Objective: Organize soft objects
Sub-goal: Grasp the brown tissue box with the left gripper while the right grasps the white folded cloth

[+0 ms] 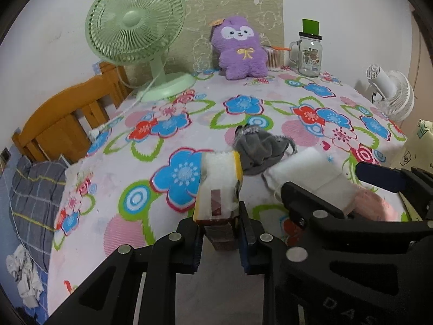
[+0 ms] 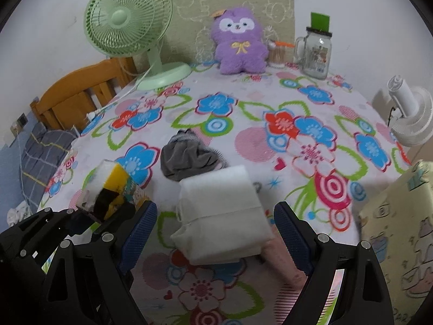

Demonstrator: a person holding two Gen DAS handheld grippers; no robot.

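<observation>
Sponge [image 1: 220, 187]: pinched by left gripper [image 1: 219, 239].
Right gripper [image 2: 216, 233]: spread around white cloth [image 2: 222, 216].
Grey garment [image 2: 186, 159]: at 12 o'clock of cloth.

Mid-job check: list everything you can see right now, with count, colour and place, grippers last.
sponge: 1, white, yellow and dark, held off the near table edge
folded cloth: 1, white, near edge of table, between the right fingers
crumpled cloth: 1, grey, behind the white one
plush toy: 1, purple, back of table
desk fan: 1, green, back left
glass jar mug: 1, clear, back right
swab cup: 1, clear, beside plush
white fan: 1, right of table
tablecloth: 1, floral
left gripper: shut on sponge
right gripper: open around folded cloth
</observation>
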